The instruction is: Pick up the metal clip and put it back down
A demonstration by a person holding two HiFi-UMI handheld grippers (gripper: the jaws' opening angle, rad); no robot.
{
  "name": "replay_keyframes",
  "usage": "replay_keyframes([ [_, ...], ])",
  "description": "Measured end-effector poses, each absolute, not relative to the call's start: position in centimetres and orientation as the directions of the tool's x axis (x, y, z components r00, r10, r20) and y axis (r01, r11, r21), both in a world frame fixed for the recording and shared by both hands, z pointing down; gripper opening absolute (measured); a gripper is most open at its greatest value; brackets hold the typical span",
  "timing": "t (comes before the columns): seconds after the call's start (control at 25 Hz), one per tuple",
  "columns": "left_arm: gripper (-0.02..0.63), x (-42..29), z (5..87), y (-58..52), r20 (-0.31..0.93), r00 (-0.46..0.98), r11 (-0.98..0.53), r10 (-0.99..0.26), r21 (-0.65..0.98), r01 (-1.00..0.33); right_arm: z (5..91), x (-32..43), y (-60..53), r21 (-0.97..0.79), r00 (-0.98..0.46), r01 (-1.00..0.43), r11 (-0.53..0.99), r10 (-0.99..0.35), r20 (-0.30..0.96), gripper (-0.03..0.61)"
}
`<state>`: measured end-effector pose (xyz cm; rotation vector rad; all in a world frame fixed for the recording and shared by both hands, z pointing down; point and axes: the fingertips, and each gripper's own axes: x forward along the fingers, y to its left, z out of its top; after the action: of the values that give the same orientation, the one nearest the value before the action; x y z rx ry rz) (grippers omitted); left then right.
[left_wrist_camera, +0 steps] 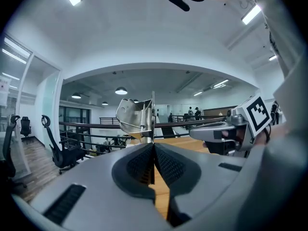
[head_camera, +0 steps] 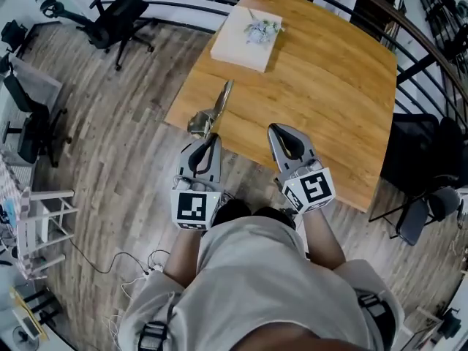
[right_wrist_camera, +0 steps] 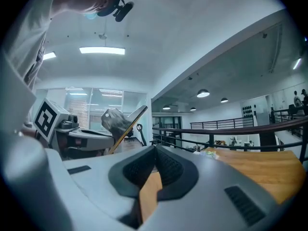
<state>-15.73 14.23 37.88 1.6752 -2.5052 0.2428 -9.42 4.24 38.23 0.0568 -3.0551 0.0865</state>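
The metal clip [head_camera: 216, 107] is a long shiny spring clamp. It sticks out from the tips of my left gripper [head_camera: 210, 139] over the near left edge of the wooden table [head_camera: 329, 86]. In the left gripper view the clip [left_wrist_camera: 139, 117] stands up between the pads, and the left gripper [left_wrist_camera: 153, 146] is shut on its thin end. My right gripper [head_camera: 276, 129] hovers beside it to the right, over the table's near edge, shut with nothing in it. The right gripper view shows its jaws [right_wrist_camera: 155, 150] closed together and the clip [right_wrist_camera: 118, 121] off to the left.
A white flat box [head_camera: 247, 36] with small items on top lies at the table's far side. Office chairs [head_camera: 117, 20] stand on the wood floor to the left. A black railing [head_camera: 409, 64] runs along the table's right side.
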Motion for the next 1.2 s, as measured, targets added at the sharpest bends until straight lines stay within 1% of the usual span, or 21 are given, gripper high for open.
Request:
replay_keyframes([
  [0.24, 0.023, -21.2, 39.1, 17.8, 0.192, -0.385, 0.388, -0.903, -0.027, -0.921, 39.2, -14.7, 8.3, -0.048, -0.991, -0.007, 0.999, -0.001, 0.133, 0.028],
  [0.44, 0.023, -22.7, 39.3, 18.4, 0.197, -0.307, 0.324, -0.931, 0.059, -0.944, 38.8, -17.2, 8.6, -0.077, -0.986, 0.004, 0.997, 0.017, 0.169, 0.028],
  [0.56, 0.023, -23.7, 39.0, 17.9, 0.202, -0.273, 0.291, -0.941, 0.064, -0.955, 38.6, -18.8, 7.9, -0.069, -0.982, 0.027, 0.997, 0.04, 0.184, 0.029],
  [0.72, 0.023, -25.8, 39.5, 16.8, 0.227, -0.302, 0.32, -0.926, 0.048, -0.946, 38.3, -21.6, 7.1, -0.079, -0.98, 0.098, 0.992, 0.11, 0.164, 0.029],
  [0.84, 0.023, -27.9, 40.2, 15.8, 0.227, -0.292, 0.318, -0.929, 0.089, -0.944, 38.4, -24.3, 7.3, -0.117, -0.968, 0.19, 0.975, 0.206, 0.14, 0.037],
  [0.88, 0.023, -28.4, 40.5, 15.3, 0.226, -0.277, 0.307, -0.934, 0.11, -0.945, 38.4, -25.2, 7.5, -0.145, -0.959, 0.232, 0.962, 0.251, 0.133, 0.075],
  [0.92, 0.023, -28.9, 40.7, 14.8, 0.226, -0.26, 0.293, -0.939, 0.126, -0.948, 38.6, -26.0, 7.6, -0.177, -0.946, 0.275, 0.945, 0.299, 0.127, 0.152],
  [0.96, 0.023, -29.2, 40.9, 14.2, 0.227, -0.243, 0.277, -0.943, 0.134, -0.951, 38.9, -26.8, 7.6, -0.21, -0.93, 0.317, 0.925, 0.346, 0.123, 0.184],
  [1.08, 0.023, -29.6, 41.8, 12.3, 0.238, -0.182, 0.215, -0.954, 0.124, -0.969, 40.4, -28.6, 7.3, -0.331, -0.872, 0.426, 0.842, 0.48, 0.098, 0.196],
  [1.2, 0.024, -29.2, 42.9, 10.8, 0.271, -0.084, 0.123, -0.959, 0.127, -0.984, 41.7, -29.7, 7.3, -0.432, -0.811, 0.502, 0.749, 0.582, 0.067, 0.209],
])
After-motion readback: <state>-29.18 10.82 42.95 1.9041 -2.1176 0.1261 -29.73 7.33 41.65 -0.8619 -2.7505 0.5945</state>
